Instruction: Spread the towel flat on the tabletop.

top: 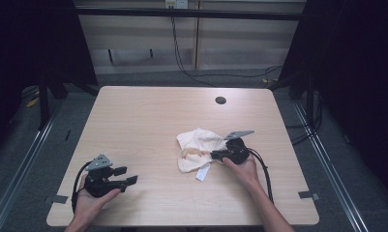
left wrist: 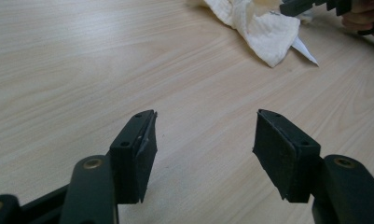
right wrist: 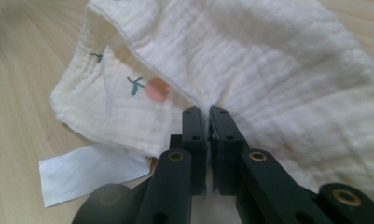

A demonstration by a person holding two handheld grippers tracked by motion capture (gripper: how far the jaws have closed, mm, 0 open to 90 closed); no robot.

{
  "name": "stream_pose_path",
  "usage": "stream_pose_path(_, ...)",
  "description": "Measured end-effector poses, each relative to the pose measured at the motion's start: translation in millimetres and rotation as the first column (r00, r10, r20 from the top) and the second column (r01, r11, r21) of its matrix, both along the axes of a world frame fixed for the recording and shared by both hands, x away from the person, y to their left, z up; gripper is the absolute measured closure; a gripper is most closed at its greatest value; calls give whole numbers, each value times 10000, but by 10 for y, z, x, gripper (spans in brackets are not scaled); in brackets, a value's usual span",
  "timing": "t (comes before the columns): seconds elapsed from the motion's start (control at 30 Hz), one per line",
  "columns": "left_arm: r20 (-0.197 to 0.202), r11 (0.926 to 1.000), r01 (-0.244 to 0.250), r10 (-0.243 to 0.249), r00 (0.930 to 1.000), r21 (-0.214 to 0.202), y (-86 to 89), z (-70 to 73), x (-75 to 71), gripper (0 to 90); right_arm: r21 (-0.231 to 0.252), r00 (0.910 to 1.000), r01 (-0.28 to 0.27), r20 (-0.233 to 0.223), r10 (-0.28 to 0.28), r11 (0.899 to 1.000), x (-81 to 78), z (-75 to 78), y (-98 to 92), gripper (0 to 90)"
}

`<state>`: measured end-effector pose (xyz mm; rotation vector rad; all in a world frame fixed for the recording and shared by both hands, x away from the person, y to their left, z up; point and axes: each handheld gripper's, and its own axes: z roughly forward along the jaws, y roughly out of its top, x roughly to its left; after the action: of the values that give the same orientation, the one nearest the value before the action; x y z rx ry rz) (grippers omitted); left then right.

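Right tongs (right wrist: 209, 122) clamped on a fold of the cream cloth (right wrist: 250, 60), left tongs (left wrist: 204, 149) spread apart over bare counter (left wrist: 82, 70), well apart from cloth.

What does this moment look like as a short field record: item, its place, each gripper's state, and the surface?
item: cream muslin cloth with a small fruit print, crumpled, white label at its near edge
place: right half of the table, right of centre
right gripper: jaws shut on a fold of the cloth's edge
left gripper: jaws wide apart, nothing between them, low over bare wood, apart from the cloth
surface: light wooden table
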<state>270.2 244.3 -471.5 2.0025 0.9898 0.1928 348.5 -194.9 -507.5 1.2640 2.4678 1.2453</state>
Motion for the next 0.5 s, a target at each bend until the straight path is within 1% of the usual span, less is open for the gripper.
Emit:
stream_pose_path(0.03,0,10000,0,0,10000,0,0,0,0,396,0,10000,0,0,0,10000,0,0,0,858)
stream_pose_path(0.07,-8,10000,-81,81,10000,-17,-2,-1,-9,404,-163,10000,-12,-39,11,9999,-45,16,21,854)
stream_pose_path(0.13,-15,10000,-60,60,10000,-41,-1,-1,-13,435,-176,10000,-24,-50,23,9998,-66,19,29,853)
stream_pose_path(0.2,-53,9999,-134,134,9999,-56,5,-1,-12,435,-83,9998,45,-179,-46,10000,-142,23,57,845)
stream_pose_path(0.33,-130,9999,-69,67,9999,-147,0,-4,-6,458,-178,9997,-46,-249,42,9998,-206,39,111,820)
stream_pose_path(0.37,-125,9999,-32,30,9999,-132,-5,-4,-6,458,-231,9996,-183,-219,178,9996,-224,44,135,811)
stream_pose_path(0.4,-127,9999,1,-2,9999,-106,-16,-4,-10,460,-296,9988,-458,-191,453,9985,-282,50,202,803)
stream_pose_path(0.47,-57,9996,-285,285,9996,28,-49,1,-22,446,-379,9973,-715,-195,708,9967,-334,62,259,787)
stream_pose_path(0.5,-69,9995,-298,298,9995,-44,-61,6,-16,436,-410,9967,-786,-225,777,9961,-367,67,286,774)
